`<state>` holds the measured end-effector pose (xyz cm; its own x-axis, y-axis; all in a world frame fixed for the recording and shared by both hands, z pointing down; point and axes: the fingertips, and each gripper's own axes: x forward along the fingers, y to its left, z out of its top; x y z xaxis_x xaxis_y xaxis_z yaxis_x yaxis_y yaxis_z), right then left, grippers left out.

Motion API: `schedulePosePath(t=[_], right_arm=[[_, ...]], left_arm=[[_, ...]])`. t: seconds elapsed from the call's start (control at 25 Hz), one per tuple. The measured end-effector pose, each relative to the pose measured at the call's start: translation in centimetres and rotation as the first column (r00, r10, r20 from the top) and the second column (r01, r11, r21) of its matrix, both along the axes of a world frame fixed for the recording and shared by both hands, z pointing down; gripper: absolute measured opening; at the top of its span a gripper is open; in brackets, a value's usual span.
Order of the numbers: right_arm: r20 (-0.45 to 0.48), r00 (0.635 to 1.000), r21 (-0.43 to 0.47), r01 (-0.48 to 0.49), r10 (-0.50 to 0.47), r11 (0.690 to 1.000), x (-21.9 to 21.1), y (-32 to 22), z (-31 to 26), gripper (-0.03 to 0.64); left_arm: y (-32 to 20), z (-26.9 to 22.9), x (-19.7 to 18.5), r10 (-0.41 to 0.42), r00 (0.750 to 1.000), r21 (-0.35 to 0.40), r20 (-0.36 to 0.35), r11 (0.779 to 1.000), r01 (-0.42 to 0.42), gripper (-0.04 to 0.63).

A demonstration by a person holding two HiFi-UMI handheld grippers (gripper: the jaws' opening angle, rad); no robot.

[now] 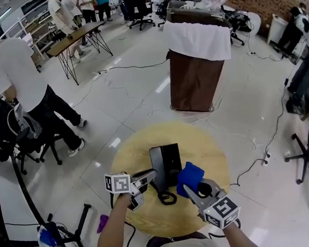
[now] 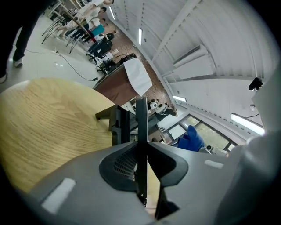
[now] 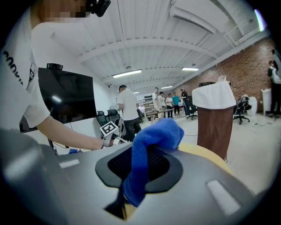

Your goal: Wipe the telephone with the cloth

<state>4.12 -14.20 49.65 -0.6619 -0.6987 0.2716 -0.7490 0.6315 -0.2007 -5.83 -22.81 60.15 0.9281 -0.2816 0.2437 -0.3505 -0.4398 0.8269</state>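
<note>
At the middle of the round wooden bench (image 1: 212, 152), head view: the telephone (image 1: 166, 163) is black, flat-faced and rectangular. Its black coiled cord (image 1: 166, 197) loops toward the bench's near edge. The left gripper (image 1: 150, 175) meets the telephone's left side. The right gripper (image 1: 192, 190) carries a blue cloth (image 1: 190, 175), bunched, just beside the telephone's right side. Contact between cloth and telephone cannot be confirmed.

Left gripper view: the fingers are clamped on a thin black part of the telephone. That part is seen edge-on, standing upright between the pads, with coils of the cord showing low at the grip. A further black portion of the set stands beyond, against the pale wood grain. The cloth shows to the right, apart from these fingers.

Right gripper view: the fingers are closed on the cloth. It runs up from between the pads and folds over in a thick, soft wad above them. The bench edge shows beyond the cloth.
</note>
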Motion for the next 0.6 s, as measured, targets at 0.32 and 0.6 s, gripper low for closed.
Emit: schedulePosePath(t=[0.32,0.6], right_arm=[[-0.038,0.999,-0.062,0.003,-0.005,0.998,0.5,-0.4,1.5,0.061],[-0.024,1.000,-0.060,-0.013,0.012,0.998,1.0,-0.7,2.1,0.061]], left_arm=[[-1.8,3.3,0.5,0.018,0.999,-0.061,0.029,0.998,-0.017,0.061],[-1.9,4.0,0.2,0.020,1.000,-0.078,0.005,0.997,-0.020,0.061]])
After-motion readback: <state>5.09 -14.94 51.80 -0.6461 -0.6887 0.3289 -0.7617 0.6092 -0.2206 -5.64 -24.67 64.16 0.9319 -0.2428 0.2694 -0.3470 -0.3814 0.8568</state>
